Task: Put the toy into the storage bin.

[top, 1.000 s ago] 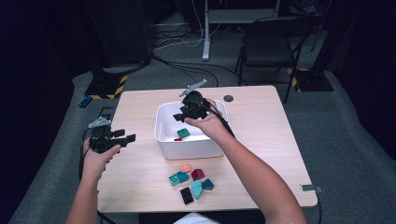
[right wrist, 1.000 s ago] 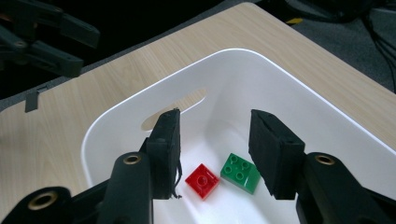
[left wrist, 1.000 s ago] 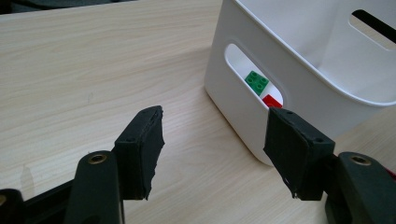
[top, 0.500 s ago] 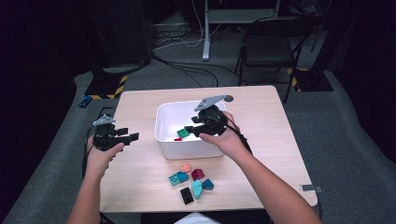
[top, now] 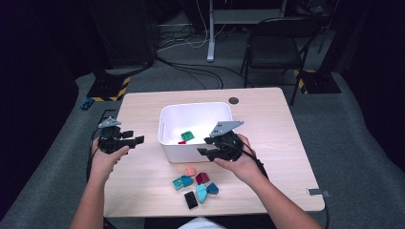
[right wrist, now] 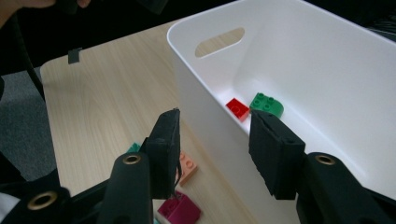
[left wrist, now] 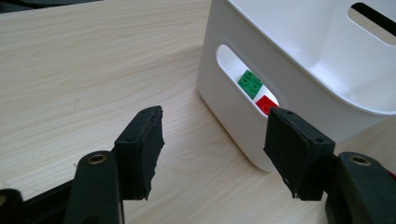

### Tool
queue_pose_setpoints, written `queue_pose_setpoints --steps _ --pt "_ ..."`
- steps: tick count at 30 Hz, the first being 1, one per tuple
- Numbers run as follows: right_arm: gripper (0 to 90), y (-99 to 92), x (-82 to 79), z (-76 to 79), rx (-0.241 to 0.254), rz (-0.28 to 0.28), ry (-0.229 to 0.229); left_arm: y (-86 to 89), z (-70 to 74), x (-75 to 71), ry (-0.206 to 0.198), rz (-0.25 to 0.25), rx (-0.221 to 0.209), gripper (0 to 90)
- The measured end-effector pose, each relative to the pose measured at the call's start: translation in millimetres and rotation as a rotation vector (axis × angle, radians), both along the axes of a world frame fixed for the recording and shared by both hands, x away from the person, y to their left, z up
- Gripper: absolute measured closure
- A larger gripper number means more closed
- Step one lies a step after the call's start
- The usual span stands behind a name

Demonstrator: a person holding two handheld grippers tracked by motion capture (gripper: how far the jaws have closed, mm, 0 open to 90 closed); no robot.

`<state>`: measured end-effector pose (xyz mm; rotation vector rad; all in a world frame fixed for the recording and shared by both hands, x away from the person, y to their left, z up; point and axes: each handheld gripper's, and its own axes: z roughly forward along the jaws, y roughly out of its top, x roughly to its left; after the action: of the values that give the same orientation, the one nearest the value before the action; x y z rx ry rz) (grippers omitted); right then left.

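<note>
Wooden table (top: 267,124): white bin (top: 167,125), loose bricks (top: 197,183)

— What is sitting behind the bench (top: 143,102) right now?

— A black folding chair (top: 277,47) is standing just past the far right corner, and a grey post (top: 210,33) is rising beside it. Cables (top: 191,71) are trailing across the grey carpet (top: 344,129) between them.

— Anything at the sides?

— Two black bases with yellow-and-black hazard stripes are resting on the floor — one at the far left (top: 107,88), one at the far right (top: 317,82). A small blue object (top: 86,103) is lying on the carpet near the left one; what it is I cannot tell.

— And on the bench itself?

— A dark round cap (top: 233,100) is sitting near its far edge, and a grey tag (top: 318,192) is sticking out at the near right corner.
</note>
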<state>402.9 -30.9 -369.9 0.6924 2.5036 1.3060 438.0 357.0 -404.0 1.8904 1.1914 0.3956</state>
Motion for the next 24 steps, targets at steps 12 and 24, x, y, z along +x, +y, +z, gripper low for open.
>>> queue_pose_setpoints --steps 12,24 --pt "53.7 -9.8 -23.9 -50.2 -0.018 0.003 0.020 -0.7 -1.4 -0.4 0.006 -0.003 0.004 36.7" --pt "54.7 -14.0 -38.3 -85.1 -0.031 0.008 0.040 -2.4 -2.6 0.8 0.011 -0.003 0.006 36.7"
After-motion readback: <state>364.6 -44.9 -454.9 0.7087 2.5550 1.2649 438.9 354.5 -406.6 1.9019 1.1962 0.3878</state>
